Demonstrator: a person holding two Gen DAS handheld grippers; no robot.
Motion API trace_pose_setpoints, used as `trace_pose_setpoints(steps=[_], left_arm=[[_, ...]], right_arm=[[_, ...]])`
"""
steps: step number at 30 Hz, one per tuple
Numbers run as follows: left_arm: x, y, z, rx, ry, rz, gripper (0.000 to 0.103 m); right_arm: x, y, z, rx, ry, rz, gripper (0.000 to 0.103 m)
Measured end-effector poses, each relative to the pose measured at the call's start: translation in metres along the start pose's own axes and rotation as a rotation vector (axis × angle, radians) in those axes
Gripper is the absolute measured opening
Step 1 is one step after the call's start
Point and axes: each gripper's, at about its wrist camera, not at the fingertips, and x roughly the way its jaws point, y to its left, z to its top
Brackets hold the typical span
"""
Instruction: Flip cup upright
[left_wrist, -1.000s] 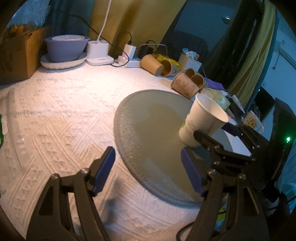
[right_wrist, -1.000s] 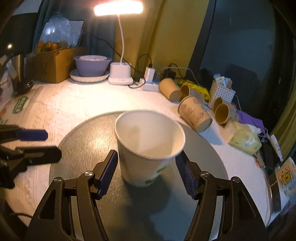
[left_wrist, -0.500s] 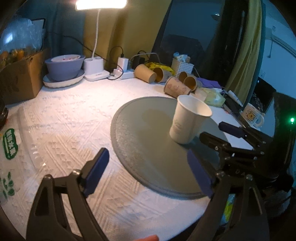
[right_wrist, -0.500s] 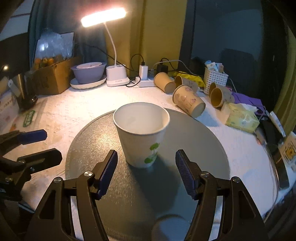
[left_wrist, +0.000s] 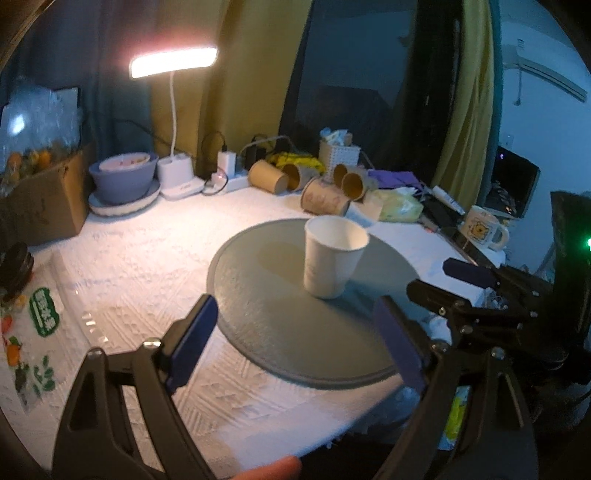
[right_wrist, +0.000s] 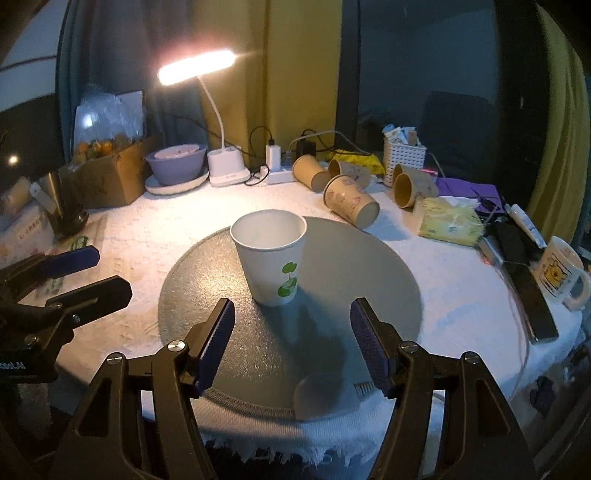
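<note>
A white paper cup (right_wrist: 271, 262) with a green leaf print stands upright, mouth up, on the round grey mat (right_wrist: 369, 280). It also shows in the left wrist view (left_wrist: 332, 254) on the mat (left_wrist: 266, 302). My right gripper (right_wrist: 291, 343) is open and empty, pulled back from the cup near the mat's front edge. My left gripper (left_wrist: 295, 339) is open and empty, off the mat's left front side. In the right wrist view the left gripper (right_wrist: 74, 273) shows at the far left.
Several brown paper cups (right_wrist: 351, 199) lie on their sides behind the mat. A lit desk lamp (right_wrist: 225, 166), a purple bowl (right_wrist: 177, 166), a cardboard box (right_wrist: 107, 181), a white basket (right_wrist: 404, 155), a tissue pack (right_wrist: 450, 221) and a mug (right_wrist: 561, 273) ring the table.
Both grippers have drawn back and up from the cup. The right gripper, which stood around the cup, is now clear of it. The cup stays upright on the mat.
</note>
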Motion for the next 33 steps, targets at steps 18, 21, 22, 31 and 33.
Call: trace_pose_setpoints(steps=[18,21,22,31,33], left_arm=[[-0.060,-0.033,0.025,0.095,-0.176,-0.028,0.088],[-0.066,-0.035,0.027,0.102,-0.195,-0.032,0.088],[-0.068,-0.036,0.029,0.106,-0.203,-0.033,0.088],[-0.084,-0.041,0.033,0.130,-0.255,-0.045,0.088],[-0.087,-0.043,0.034,0.132,-0.262,-0.045,0.088]], right_arm=[[-0.084,-0.003,0.022,0.012,-0.152,-0.019,0.068],[-0.092,-0.002,0.025,0.009,-0.170,-0.018,0.068],[-0.096,-0.002,0.027,0.008,-0.177,-0.018,0.068],[-0.118,0.001,0.032,-0.005,-0.223,-0.023,0.068],[-0.123,0.002,0.033,-0.008,-0.231,-0.025,0.068]])
